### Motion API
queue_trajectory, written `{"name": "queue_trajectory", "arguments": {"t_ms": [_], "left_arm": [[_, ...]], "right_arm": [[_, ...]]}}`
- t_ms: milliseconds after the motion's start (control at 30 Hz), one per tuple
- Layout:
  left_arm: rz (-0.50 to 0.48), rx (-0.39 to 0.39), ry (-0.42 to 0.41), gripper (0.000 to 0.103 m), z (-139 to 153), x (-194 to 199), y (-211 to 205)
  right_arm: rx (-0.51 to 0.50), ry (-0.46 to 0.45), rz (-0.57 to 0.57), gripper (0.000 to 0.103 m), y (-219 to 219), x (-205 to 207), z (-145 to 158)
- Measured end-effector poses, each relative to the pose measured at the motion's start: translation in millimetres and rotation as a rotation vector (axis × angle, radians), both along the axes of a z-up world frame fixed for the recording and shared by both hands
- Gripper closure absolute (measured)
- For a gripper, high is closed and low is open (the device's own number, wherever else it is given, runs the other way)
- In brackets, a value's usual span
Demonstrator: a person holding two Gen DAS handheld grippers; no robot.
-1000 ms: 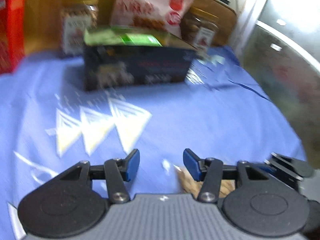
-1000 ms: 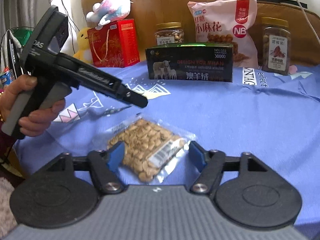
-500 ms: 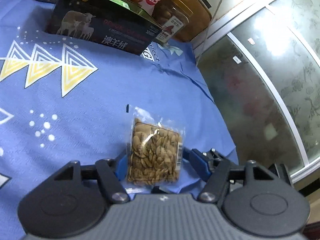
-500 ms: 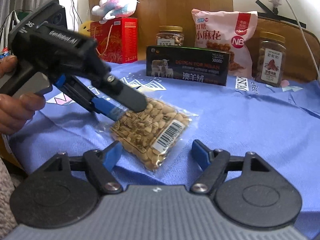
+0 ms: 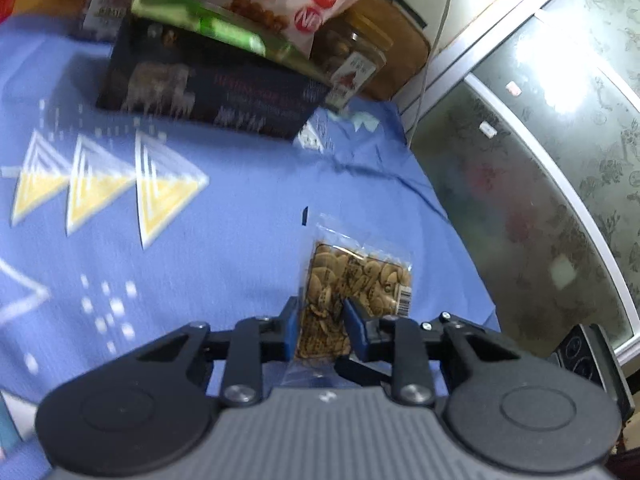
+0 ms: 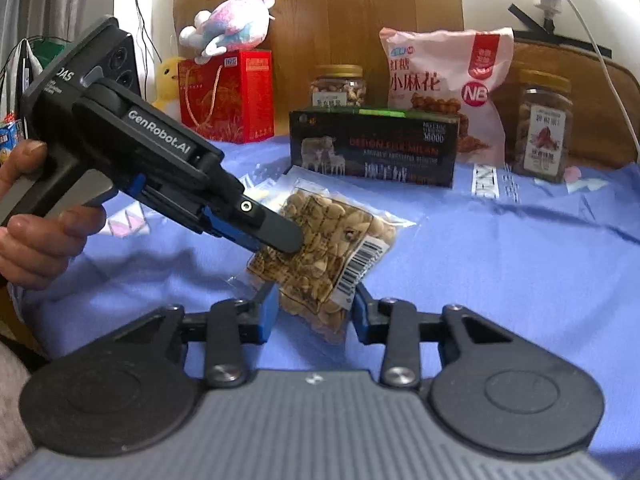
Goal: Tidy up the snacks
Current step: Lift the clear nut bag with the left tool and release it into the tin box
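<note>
A clear packet of nuts point(image 5: 352, 280) with a barcode label is held up off the blue cloth. My left gripper point(image 5: 320, 330) is shut on its near end; in the right wrist view the left gripper point(image 6: 276, 236) pinches the packet point(image 6: 328, 248) from the left. My right gripper point(image 6: 314, 312) stands around the packet's lower end with its blue fingers close on both sides; I cannot tell whether they press on it.
At the back stand a dark box with sheep point(image 6: 374, 146), a pink snack bag point(image 6: 448, 88), two nut jars point(image 6: 339, 86) point(image 6: 544, 120), a red gift box point(image 6: 226, 96) and plush toys point(image 6: 226, 24). A glass door point(image 5: 540, 184) lies past the table's right edge.
My left gripper closed on the packet and lifted it off the cloth. My right gripper moved in and narrowed around the packet's lower end.
</note>
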State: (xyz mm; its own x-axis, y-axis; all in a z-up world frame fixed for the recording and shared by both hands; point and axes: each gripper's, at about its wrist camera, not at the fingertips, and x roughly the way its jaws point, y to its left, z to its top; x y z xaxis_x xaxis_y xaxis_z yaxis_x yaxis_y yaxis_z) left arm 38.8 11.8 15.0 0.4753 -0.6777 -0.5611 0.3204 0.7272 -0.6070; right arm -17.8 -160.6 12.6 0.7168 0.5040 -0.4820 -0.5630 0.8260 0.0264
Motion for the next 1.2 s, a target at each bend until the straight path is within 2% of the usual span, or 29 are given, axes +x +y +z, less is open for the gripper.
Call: {"name": "queue_trajectory", "arguments": {"t_ms": [133, 333, 600, 767, 1033, 1200], "left_arm": [[0.020, -0.005, -0.049, 0.079, 20.5, 15.7, 9.2], [0.056, 0.029, -0.125, 0.078, 50.2, 40.3, 14.3], [0.097, 0.060, -0.185, 0.077, 69.8, 60.9, 20.1], [0.136, 0.077, -0.182, 0.075, 62.9, 63.5, 18.3], [0.144, 0.131, -0.118, 0.073, 24.6, 59.2, 11.2], [0.155, 0.140, -0.093, 0.072, 12.9, 56.4, 15.1]], "right_arm": [[0.000, -0.042, 0.011, 0.063, 5.0, 18.7, 15.9], [0.015, -0.095, 0.015, 0.063, 13.8, 53.0, 34.9], [0.029, -0.141, 0.016, 0.063, 25.3, 83.0, 47.3], [0.049, -0.135, 0.005, 0.063, 28.0, 88.2, 43.5], [0.063, -0.021, -0.009, 0.063, 24.1, 85.5, 16.4], [0.053, 0.000, -0.011, 0.063, 27.4, 81.8, 6.3]]}}
